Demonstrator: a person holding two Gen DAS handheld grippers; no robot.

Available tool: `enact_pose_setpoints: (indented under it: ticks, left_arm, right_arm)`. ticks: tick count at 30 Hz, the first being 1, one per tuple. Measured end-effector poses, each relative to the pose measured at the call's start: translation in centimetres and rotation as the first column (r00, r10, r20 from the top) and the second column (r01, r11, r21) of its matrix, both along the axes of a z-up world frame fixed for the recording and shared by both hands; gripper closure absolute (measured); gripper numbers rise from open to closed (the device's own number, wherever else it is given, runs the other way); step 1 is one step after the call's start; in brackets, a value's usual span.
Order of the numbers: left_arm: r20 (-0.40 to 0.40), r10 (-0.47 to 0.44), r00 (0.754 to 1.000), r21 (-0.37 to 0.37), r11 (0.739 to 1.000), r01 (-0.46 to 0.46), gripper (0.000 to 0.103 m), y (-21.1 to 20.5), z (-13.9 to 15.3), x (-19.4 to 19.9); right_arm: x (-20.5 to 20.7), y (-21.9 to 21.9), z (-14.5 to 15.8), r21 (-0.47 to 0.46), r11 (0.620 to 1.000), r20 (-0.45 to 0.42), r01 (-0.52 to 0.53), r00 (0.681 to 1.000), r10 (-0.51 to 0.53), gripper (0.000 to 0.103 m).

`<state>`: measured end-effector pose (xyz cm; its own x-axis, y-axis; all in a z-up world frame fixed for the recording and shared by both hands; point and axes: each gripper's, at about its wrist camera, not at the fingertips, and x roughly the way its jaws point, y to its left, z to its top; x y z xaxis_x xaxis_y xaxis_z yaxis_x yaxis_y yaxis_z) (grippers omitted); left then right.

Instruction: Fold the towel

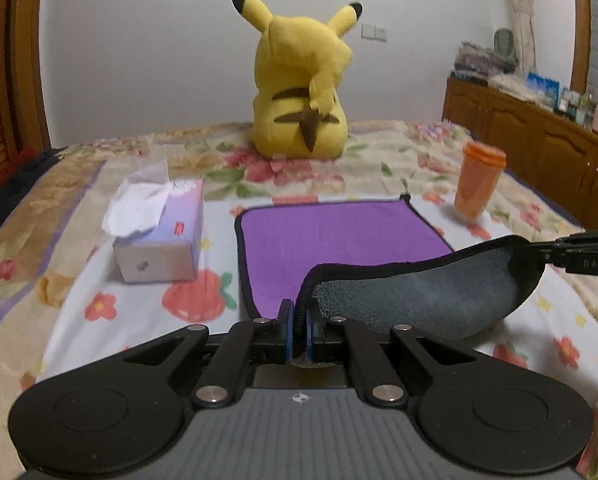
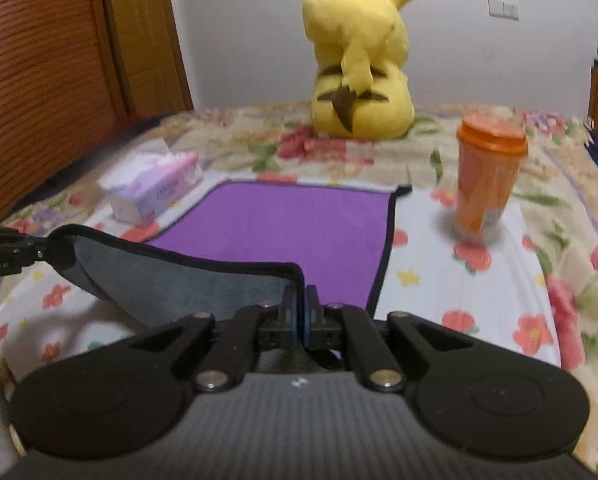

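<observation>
A purple towel [image 1: 319,240] with a black hem and a grey underside lies on the flowered bedspread; it also shows in the right wrist view [image 2: 291,224]. My left gripper [image 1: 297,312] is shut on its near left corner. My right gripper [image 2: 299,304] is shut on its near right corner. Both corners are lifted off the bed, and the near edge hangs between them with the grey underside [image 1: 419,296] turned up. The right gripper's tip shows in the left wrist view [image 1: 579,256]; the left gripper's tip shows in the right wrist view [image 2: 3,254].
A tissue box [image 1: 159,236] stands left of the towel. An orange lidded cup [image 2: 487,176] stands to its right. A yellow Pikachu plush [image 1: 299,80] sits beyond the far edge. A wooden cabinet [image 1: 539,140] lines the right wall.
</observation>
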<state>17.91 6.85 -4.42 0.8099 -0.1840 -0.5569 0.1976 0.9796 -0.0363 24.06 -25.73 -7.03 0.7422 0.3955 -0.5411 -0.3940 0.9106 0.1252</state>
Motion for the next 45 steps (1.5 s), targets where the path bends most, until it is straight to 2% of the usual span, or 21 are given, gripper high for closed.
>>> enact_pose_setpoints:
  ticks: [6, 15, 20, 31, 45]
  left_arm:
    - [0.041, 0.006, 0.999, 0.013, 1.0, -0.007, 0.094, -0.2, 0.5, 0.7]
    - [0.046, 0.005, 0.999, 0.02, 1.0, -0.006, 0.094, -0.2, 0.4, 2.1]
    - [0.051, -0.002, 0.999, 0.036, 0.999, 0.0, 0.094, -0.5, 0.2, 2.8]
    - [0.047, -0.017, 0.999, 0.048, 0.999, 0.015, 0.095, -0.8, -0.5, 4.7]
    - [0.086, -0.033, 0.996, 0.063, 0.998, 0.027, 0.095, -1.2, 0.2, 6.9]
  right_arm:
    - [0.2, -0.1, 0.7, 0.012, 1.0, 0.042, -0.007, 0.999, 0.006, 0.099]
    - [0.5, -0.2, 1.3, 0.014, 1.0, 0.083, -0.018, 0.996, 0.017, 0.099]
    - [0.9, 0.2, 1.0, -0.029, 0.999, 0.13, -0.016, 0.991, 0.019, 0.099]
    - [2.3, 0.0, -0.1, -0.034, 0.999, 0.114, -0.015, 0.993, 0.018, 0.099]
    - [3.8, 0.0, 0.3, -0.039, 0.999, 0.152, -0.013, 0.988, 0.019, 0.099]
